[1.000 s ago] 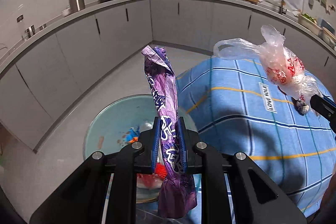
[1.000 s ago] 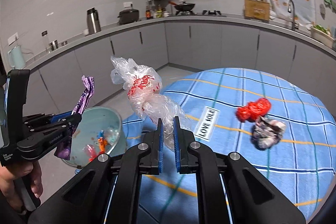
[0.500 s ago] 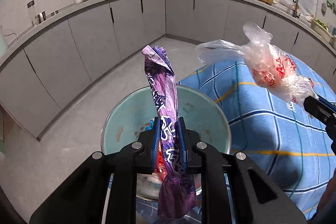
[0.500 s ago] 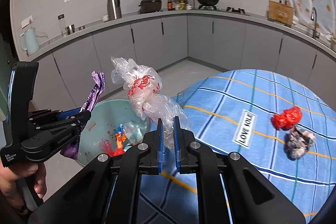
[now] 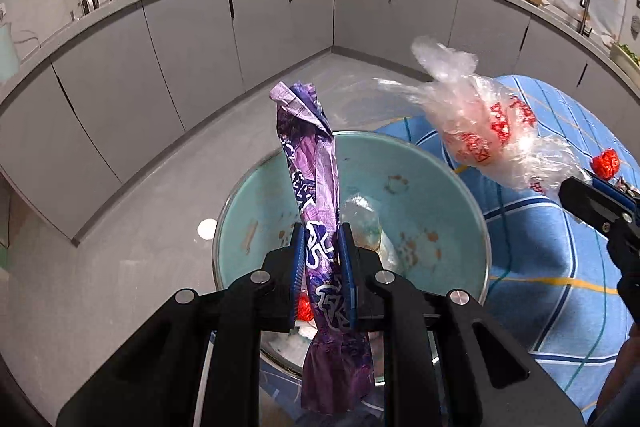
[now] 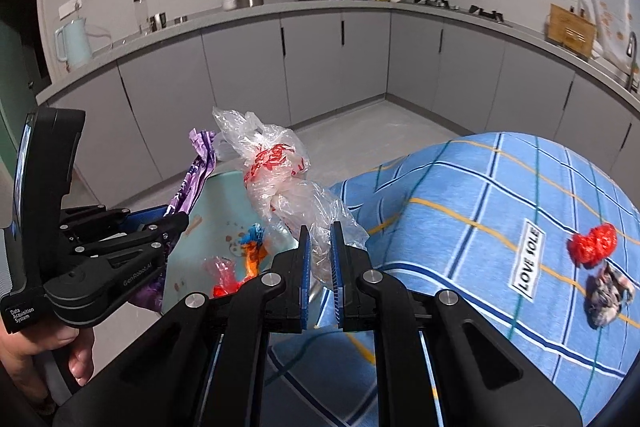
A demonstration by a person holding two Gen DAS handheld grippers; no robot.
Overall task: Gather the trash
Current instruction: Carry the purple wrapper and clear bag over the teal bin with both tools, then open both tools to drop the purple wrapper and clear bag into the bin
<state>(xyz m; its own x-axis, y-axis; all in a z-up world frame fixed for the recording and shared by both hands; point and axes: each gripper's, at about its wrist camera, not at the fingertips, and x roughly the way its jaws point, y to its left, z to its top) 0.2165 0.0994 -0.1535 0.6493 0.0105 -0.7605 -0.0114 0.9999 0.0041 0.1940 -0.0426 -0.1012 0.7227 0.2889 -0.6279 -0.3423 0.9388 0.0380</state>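
Left tongs [image 5: 322,259]: clamped on the purple wrapper [image 5: 310,163], upright above the green bin [image 5: 440,195].
Right tongs [image 6: 319,259]: clamped on the clear bag [image 6: 280,171], near the bin's right rim.
Desk [image 6: 480,187]: red wad [image 6: 593,243], right.

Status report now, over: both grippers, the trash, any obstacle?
Left gripper shut on purple wrapper. Right gripper shut on clear plastic bag. Both above bin. Nothing blocking.

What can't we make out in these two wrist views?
- Left wrist: near part of the teal bin floor, hidden by the left gripper and its purple wrapper.
- Left wrist: right gripper cut off by the frame edge; its grip on the clear plastic bag is unseen here.
- Right wrist: grey crumpled scrap on the tablecloth, too small to identify.
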